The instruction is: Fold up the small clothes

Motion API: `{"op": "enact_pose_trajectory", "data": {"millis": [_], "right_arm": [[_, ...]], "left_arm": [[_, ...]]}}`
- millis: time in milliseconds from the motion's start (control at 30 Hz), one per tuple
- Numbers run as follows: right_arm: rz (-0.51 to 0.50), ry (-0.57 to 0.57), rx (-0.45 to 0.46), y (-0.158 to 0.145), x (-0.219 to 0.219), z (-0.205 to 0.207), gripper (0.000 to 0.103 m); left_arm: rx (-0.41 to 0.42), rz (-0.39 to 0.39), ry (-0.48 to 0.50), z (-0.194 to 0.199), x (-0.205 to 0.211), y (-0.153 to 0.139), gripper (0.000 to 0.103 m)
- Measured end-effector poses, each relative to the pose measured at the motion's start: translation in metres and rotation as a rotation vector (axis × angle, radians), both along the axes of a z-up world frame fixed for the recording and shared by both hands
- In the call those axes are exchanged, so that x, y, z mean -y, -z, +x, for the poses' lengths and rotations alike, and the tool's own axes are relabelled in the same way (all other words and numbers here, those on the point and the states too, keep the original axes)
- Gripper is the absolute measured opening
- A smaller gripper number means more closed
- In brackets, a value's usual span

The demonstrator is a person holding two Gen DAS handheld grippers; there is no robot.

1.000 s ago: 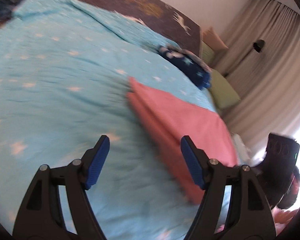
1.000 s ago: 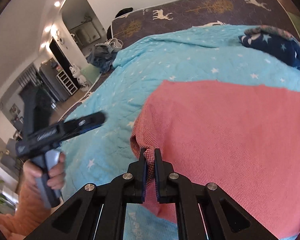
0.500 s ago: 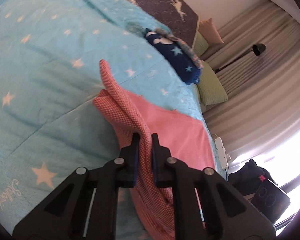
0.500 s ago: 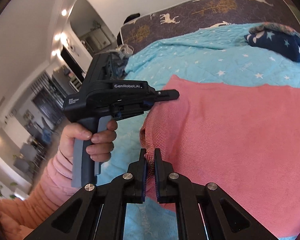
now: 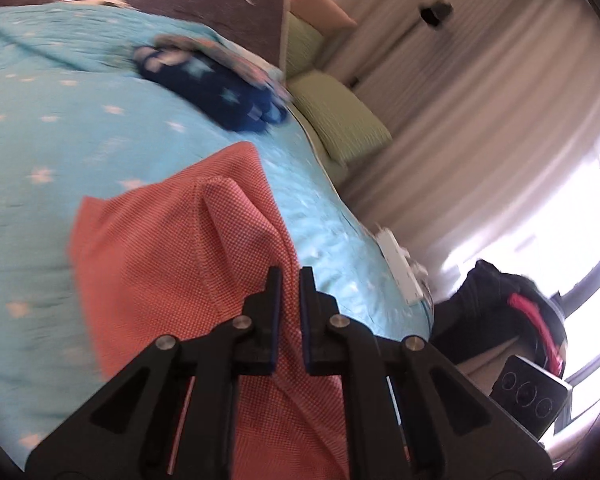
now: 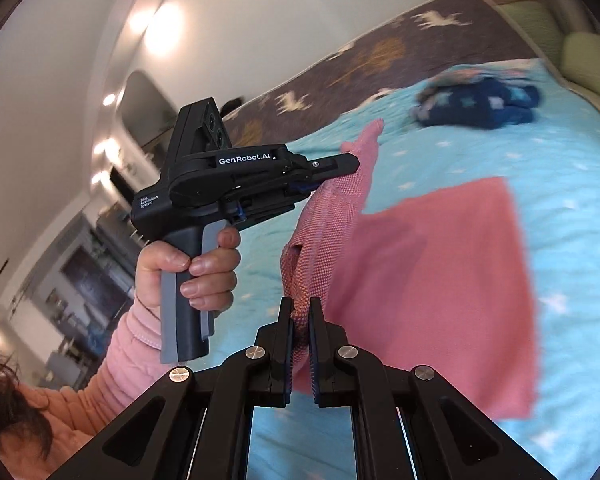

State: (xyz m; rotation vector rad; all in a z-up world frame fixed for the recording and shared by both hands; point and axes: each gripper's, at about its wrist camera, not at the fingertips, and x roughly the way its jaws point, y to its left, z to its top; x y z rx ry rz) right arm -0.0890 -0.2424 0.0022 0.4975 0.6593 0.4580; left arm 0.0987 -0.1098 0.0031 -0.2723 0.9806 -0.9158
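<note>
A salmon-pink woven cloth (image 5: 172, 248) lies on the turquoise star quilt (image 5: 60, 120), its near edge lifted. My left gripper (image 5: 288, 280) pinches a fold of that edge, the jaws still closing on it with cloth between the pads. From the right wrist view, the left gripper (image 6: 340, 168) holds one corner of the pink cloth (image 6: 440, 272) up in the air, a hand (image 6: 188, 264) around its grip. My right gripper (image 6: 300, 312) is shut on the other raised corner. The far half of the cloth stays flat on the quilt (image 6: 560, 160).
A navy star-print pile of clothes (image 5: 220, 92) (image 6: 480, 104) sits further up the bed. Green pillows (image 5: 340, 120) and curtains (image 5: 480, 100) stand past the bed's right side. A black bag (image 5: 500, 304) lies beyond the corner. A dark patterned cover (image 6: 380, 52) spans the head end.
The left gripper came in open, closed on the cloth's near edge, then rose. Both grippers have lifted that edge off the quilt and swung it toward the navy pile.
</note>
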Motion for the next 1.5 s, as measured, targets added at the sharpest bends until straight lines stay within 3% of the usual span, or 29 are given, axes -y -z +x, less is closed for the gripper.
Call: {"op": "enact_pose_trajectory", "data": {"millis": [167, 300, 567, 700, 867, 1067, 1267, 1367, 1400, 1433, 1500], "right_arm": [[0.044, 0.128, -0.077, 0.028, 0.057, -0.016, 0.006], [0.089, 0.184, -0.163, 0.061, 0.091, -0.024, 0.006], [0.128, 0.178, -0.261, 0.096, 0.115, -0.018, 0.009], [0.134, 0.231, -0.268, 0.099, 0.129, -0.033, 0.012], [0.117, 0.248, -0.22, 0.088, 0.142, -0.045, 0.012], [0.021, 0.096, -0.137, 0.064, 0.108, -0.024, 0.022], [-0.09, 0.045, -0.177, 0.069, 0.082, 0.009, 0.03], [-0.082, 0.033, -0.221, 0.083, 0.08, 0.016, 0.034], [-0.085, 0.039, -0.22, 0.084, 0.077, 0.017, 0.032], [-0.093, 0.053, -0.224, 0.084, 0.078, 0.017, 0.012], [-0.072, 0.117, -0.255, 0.085, 0.09, 0.013, 0.006]], "left_arm": [[-0.061, 0.105, 0.074, -0.002, 0.071, 0.039, 0.009], [-0.091, 0.169, 0.076, -0.004, 0.095, 0.066, 0.009], [-0.049, 0.174, 0.083, -0.013, 0.105, 0.057, 0.012], [0.04, 0.191, 0.095, -0.03, 0.092, 0.039, 0.039], [0.129, 0.203, 0.065, -0.052, 0.056, 0.022, 0.046], [0.18, 0.283, 0.013, -0.067, 0.028, 0.029, 0.049], [0.139, 0.31, -0.033, -0.074, 0.005, 0.047, 0.052], [0.145, 0.331, -0.036, -0.077, 0.0, 0.055, 0.053], [0.152, 0.334, -0.034, -0.079, -0.001, 0.058, 0.053], [0.159, 0.335, -0.032, -0.08, -0.001, 0.06, 0.053], [0.167, 0.328, -0.026, -0.082, -0.002, 0.062, 0.053]]}}
